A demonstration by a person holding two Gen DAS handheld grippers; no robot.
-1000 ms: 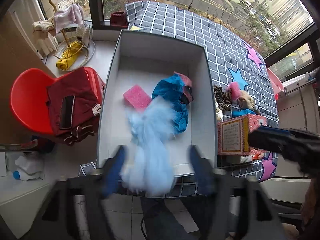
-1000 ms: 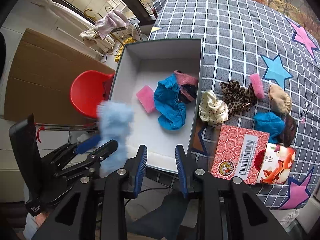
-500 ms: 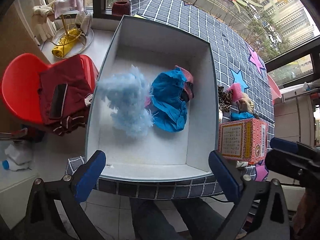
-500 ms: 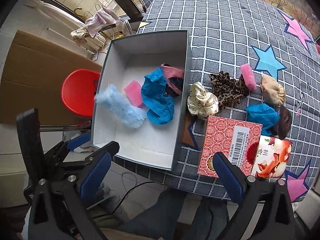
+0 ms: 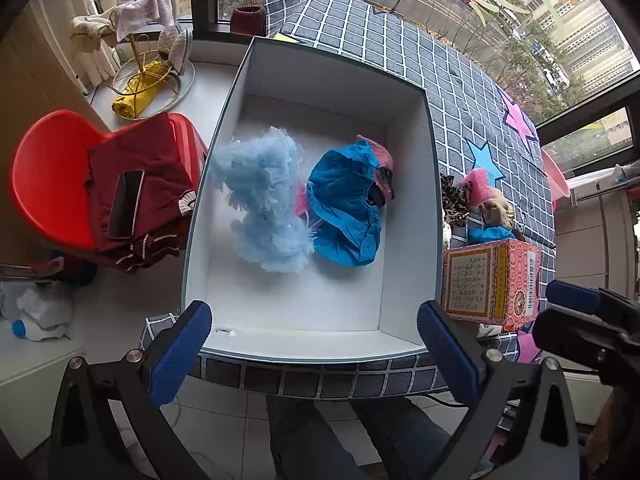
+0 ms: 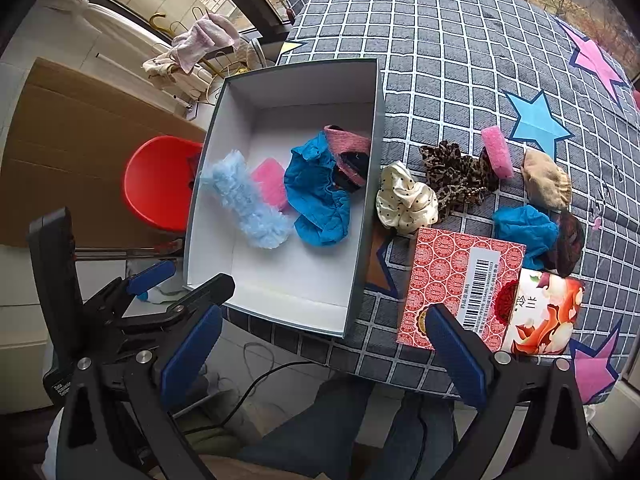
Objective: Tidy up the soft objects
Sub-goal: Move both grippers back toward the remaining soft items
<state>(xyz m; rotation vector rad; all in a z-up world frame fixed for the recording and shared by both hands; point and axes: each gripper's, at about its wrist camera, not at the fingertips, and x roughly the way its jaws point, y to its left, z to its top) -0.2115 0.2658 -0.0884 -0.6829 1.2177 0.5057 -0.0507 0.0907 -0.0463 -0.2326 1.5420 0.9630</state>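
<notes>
Checked grey cloth covers our tabletop. Both our left tool and right tool stand released and hold nothing. Our fluffy light-blue scrunchie lies inside the white box, touching the blue cloth.

- A table under a grey grid-patterned cloth with pink and blue stars fills the upper right of the right wrist view.
- An open white box sits at the cloth's left edge.
- Just right of the box: a cream dotted scrunchie, a leopard-print scrunchie, a pink sponge, a tan pouch, a blue cloth.
- A red patterned carton lies at lower right.
</notes>
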